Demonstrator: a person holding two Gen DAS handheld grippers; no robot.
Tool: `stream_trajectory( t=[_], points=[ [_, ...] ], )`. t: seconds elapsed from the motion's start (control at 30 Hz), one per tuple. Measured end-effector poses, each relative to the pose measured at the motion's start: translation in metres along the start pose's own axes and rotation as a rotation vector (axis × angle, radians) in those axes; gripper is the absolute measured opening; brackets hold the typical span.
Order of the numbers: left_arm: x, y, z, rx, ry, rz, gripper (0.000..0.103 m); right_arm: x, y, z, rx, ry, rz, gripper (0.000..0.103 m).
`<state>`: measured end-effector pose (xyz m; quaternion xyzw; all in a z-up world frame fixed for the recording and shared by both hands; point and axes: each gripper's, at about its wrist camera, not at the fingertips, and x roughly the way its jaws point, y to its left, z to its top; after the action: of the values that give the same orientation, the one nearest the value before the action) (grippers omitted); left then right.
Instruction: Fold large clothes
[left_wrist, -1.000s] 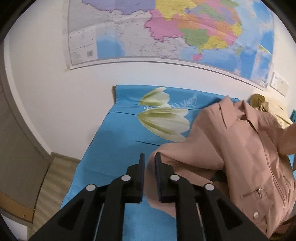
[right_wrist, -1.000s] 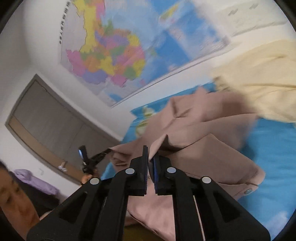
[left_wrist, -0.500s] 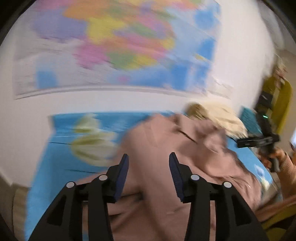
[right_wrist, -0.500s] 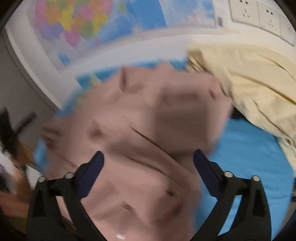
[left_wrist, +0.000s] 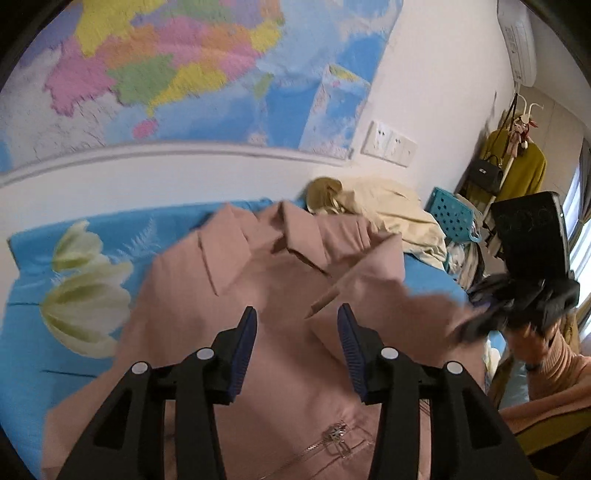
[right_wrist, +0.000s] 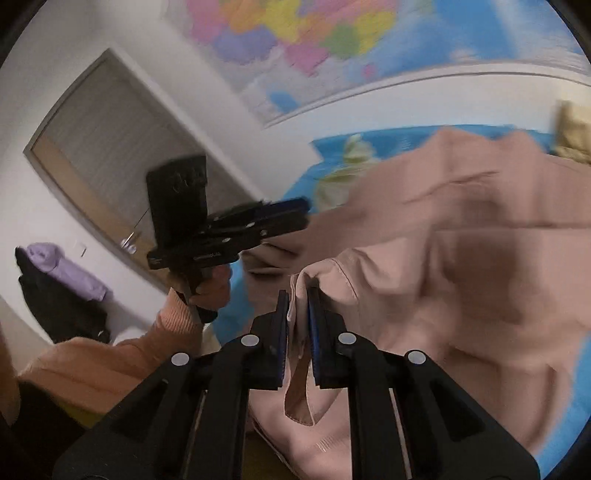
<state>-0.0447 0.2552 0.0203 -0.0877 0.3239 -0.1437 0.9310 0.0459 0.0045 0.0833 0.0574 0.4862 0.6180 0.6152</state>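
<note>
One pink jacket, one cream garment, two claws

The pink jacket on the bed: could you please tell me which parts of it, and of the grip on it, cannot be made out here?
- Pink jacket hem: left wrist view, cut off by the bottom edge and hidden behind the open left gripper.
- Right gripper, just closing on a fold: which part of the jacket that fold is stays unclear.
- Jacket's far side: right wrist view, smeared by motion blur.
- Right gripper's fingers: left wrist view, blurred.
</note>
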Motion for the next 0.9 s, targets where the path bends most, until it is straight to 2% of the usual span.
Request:
stream_trajectory(
  t=[0.07, 0.1, 0.17, 0.2, 0.27, 0.33, 0.4, 0.43, 0.47, 0.57, 0.63, 0.67, 0.7, 0.73, 0.77, 0.8, 0.83, 0.9],
  points=[
    [-0.011, 0.001, 0.001, 0.004, -0.011, 0.015, 0.044, 0.036, -0.001, 0.009, 0.0, 0.064, 0.024, 0.062],
    [-0.015, 0.003, 0.001, 0.003, -0.015, 0.016, 0.045, 0.045, -0.003, 0.01, -0.003, 0.08, 0.013, 0.066],
    [-0.023, 0.005, -0.002, -0.008, -0.022, 0.02, 0.048, 0.05, -0.01, 0.011, -0.012, 0.089, -0.042, 0.066],
    [-0.026, 0.006, -0.005, -0.007, -0.021, 0.018, 0.051, 0.047, -0.014, 0.013, -0.007, 0.08, -0.06, 0.065],
    [-0.026, 0.003, -0.013, 0.008, -0.008, 0.031, 0.055, 0.029, -0.033, 0.012, 0.011, 0.026, -0.164, 0.072],
    [-0.021, 0.0, -0.024, 0.016, 0.023, 0.035, 0.059, 0.001, -0.06, 0.008, 0.023, -0.046, -0.393, 0.082],
    [-0.008, 0.0, -0.038, 0.023, 0.073, 0.061, 0.066, -0.02, -0.081, 0.004, 0.047, -0.091, -0.58, 0.086],
    [0.002, 0.002, -0.047, 0.027, 0.112, 0.097, 0.067, -0.036, -0.1, -0.001, 0.096, -0.117, -0.655, 0.092],
    [0.009, 0.005, -0.053, 0.024, 0.139, 0.123, 0.068, -0.045, -0.112, -0.005, 0.129, -0.134, -0.679, 0.096],
    [0.027, 0.019, -0.072, -0.028, 0.223, 0.15, 0.068, -0.069, -0.161, -0.018, 0.274, -0.156, -0.723, 0.096],
    [0.031, 0.022, -0.08, -0.03, 0.234, 0.157, 0.068, -0.068, -0.186, -0.025, 0.324, -0.139, -0.691, 0.096],
    [0.032, 0.022, -0.082, -0.019, 0.23, 0.161, 0.065, -0.065, -0.193, -0.024, 0.343, -0.132, -0.663, 0.093],
    [0.032, 0.021, -0.083, 0.002, 0.224, 0.175, 0.05, -0.062, -0.203, -0.025, 0.366, -0.132, -0.6, 0.084],
    [0.033, 0.019, -0.083, 0.032, 0.218, 0.189, 0.041, -0.058, -0.209, -0.026, 0.376, -0.126, -0.529, 0.048],
    [0.033, 0.017, -0.08, 0.064, 0.21, 0.209, 0.023, -0.058, -0.213, -0.025, 0.38, -0.119, -0.499, 0.01],
    [0.033, 0.016, -0.076, 0.087, 0.203, 0.224, 0.007, -0.062, -0.217, -0.025, 0.388, -0.129, -0.476, 0.006],
    [0.033, 0.013, -0.069, 0.128, 0.189, 0.248, 0.004, -0.07, -0.218, -0.025, 0.392, -0.155, -0.464, 0.006],
    [0.028, 0.002, -0.053, 0.229, 0.13, 0.324, 0.004, -0.089, -0.212, -0.025, 0.375, -0.201, -0.469, 0.004]
  ],
)
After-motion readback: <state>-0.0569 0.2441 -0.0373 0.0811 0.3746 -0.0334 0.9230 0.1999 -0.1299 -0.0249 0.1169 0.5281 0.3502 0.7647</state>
